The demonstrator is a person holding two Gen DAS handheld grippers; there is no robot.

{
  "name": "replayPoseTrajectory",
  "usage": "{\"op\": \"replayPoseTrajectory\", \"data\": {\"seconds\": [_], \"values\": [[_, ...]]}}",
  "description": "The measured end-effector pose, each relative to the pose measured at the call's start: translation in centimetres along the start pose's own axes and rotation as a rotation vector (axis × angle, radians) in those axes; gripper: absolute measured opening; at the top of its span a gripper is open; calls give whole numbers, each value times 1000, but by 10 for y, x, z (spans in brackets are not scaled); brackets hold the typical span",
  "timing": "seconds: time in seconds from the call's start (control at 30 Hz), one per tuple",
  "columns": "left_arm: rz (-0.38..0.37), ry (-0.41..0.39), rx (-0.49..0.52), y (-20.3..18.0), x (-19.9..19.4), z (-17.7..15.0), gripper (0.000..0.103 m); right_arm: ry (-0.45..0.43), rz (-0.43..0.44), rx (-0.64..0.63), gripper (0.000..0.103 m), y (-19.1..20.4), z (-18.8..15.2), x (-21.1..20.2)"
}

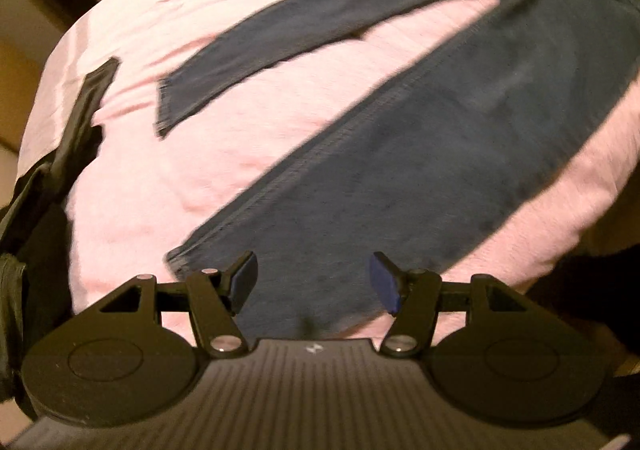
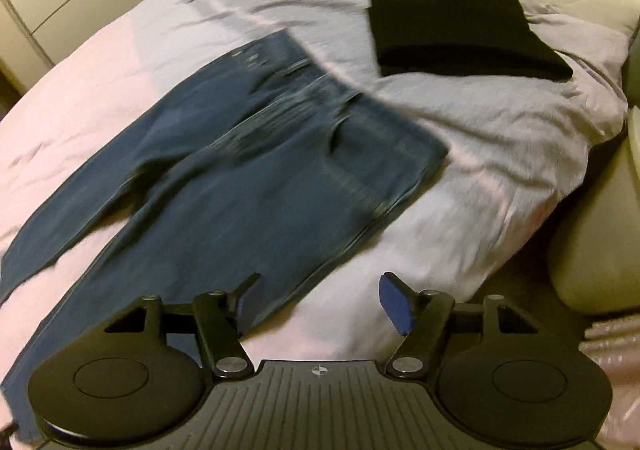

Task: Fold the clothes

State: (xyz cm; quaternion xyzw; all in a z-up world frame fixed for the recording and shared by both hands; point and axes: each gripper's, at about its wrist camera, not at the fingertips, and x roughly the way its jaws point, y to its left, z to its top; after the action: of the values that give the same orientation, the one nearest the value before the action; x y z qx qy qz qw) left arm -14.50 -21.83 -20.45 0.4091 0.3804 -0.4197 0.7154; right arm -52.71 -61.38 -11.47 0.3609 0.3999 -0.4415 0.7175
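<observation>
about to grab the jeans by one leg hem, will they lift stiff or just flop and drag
Probably floppy: the jeans lie flat and follow the bedsheet, so a lifted hem would likely leave the rest trailing. Likely heavy for cloth, given the thick seams along the leg. The wrinkled sheet may bunch as they drag. Both the left gripper and the right gripper are open, holding nothing.

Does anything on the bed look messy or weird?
The jeans lie flat but not folded, legs spread apart in a V across the pink sheet. A dark garment hangs crumpled off the bed's edge. The black folded pile looks neat.
</observation>
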Motion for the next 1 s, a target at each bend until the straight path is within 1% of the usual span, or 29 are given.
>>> {"op": "replayPoseTrajectory", "data": {"seconds": [0.07,0.13,0.23,0.37,0.47,0.57,0.7,0.83,1.0], "values": [[-22,-10,-45,13,-9,2,58,-2,17,-2,67,22,-9,-19],[-39,-23,-62,19,-18,5,59,-19,24,-23,68,41,-12,-37],[-51,-55,-64,20,-32,12,61,-45,15,-59,70,62,-8,-57],[-56,-91,-88,19,-50,27,62,-54,-9,-121,72,81,3,-75],[-67,-102,-115,15,-58,40,62,-45,-26,-151,74,85,8,-82],[-84,-118,-134,6,-64,55,66,-35,-42,-175,75,88,12,-88],[-100,-128,-161,-12,-70,73,67,-13,-37,-183,76,88,11,-87],[-117,-126,-198,-21,-76,79,72,-3,-18,-227,76,97,9,-84],[-96,-136,-217,-17,-79,81,77,-8,3,-271,76,112,7,-81]]}}
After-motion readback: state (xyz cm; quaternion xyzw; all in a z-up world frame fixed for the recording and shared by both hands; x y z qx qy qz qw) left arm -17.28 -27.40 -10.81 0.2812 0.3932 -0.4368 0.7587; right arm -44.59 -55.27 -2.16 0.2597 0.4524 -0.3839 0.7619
